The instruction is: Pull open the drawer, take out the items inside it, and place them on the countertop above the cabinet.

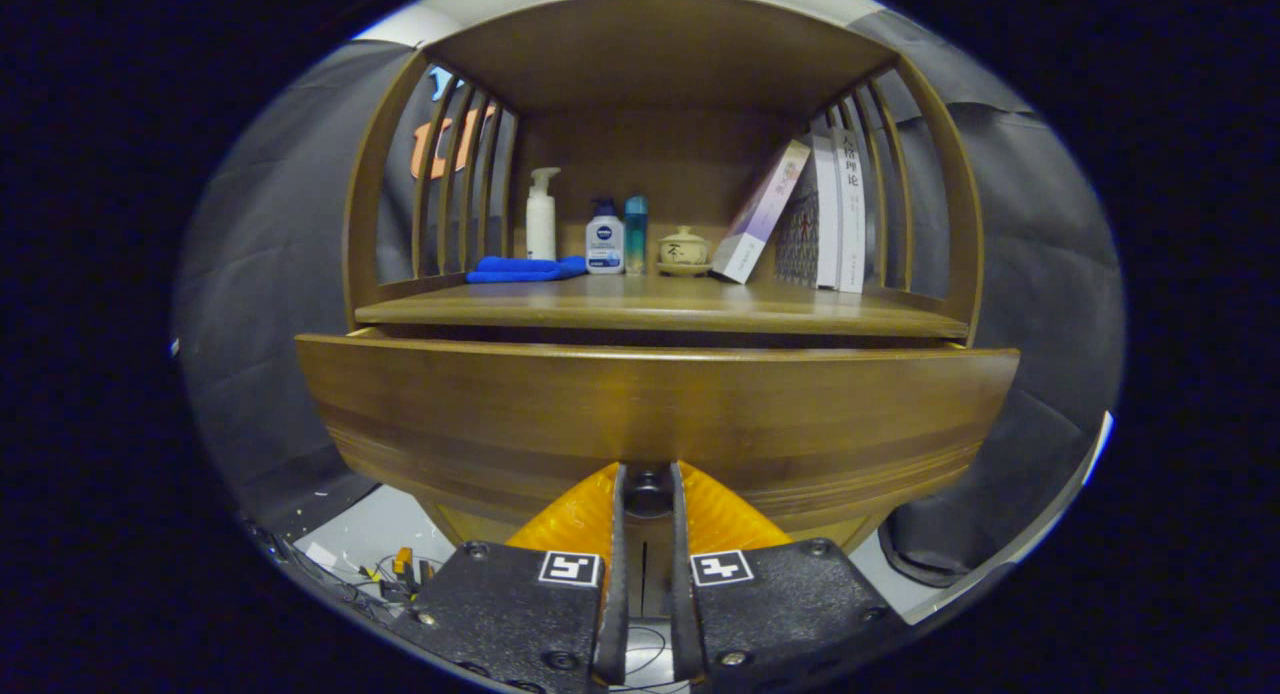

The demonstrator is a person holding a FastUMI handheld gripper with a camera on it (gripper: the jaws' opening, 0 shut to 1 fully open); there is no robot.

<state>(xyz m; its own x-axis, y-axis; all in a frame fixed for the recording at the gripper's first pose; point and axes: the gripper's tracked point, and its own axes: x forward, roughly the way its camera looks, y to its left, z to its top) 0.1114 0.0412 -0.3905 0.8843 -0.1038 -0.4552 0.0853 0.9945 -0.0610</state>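
Wooden drawer point(655, 414): front panel slightly proud of the cabinet, its dark round knob point(648, 494) clamped between the gripper point(648, 514) fingers.

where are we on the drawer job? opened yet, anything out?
Done: the tool is shut on the drawer's dark knob. In hand: the pull; the drawer front stands slightly proud of the countertop, with a thin dark gap between them. Left: open it fully, lift the contents (hidden so far) out, and place them on the countertop, near the blue cloth, bottles and books.
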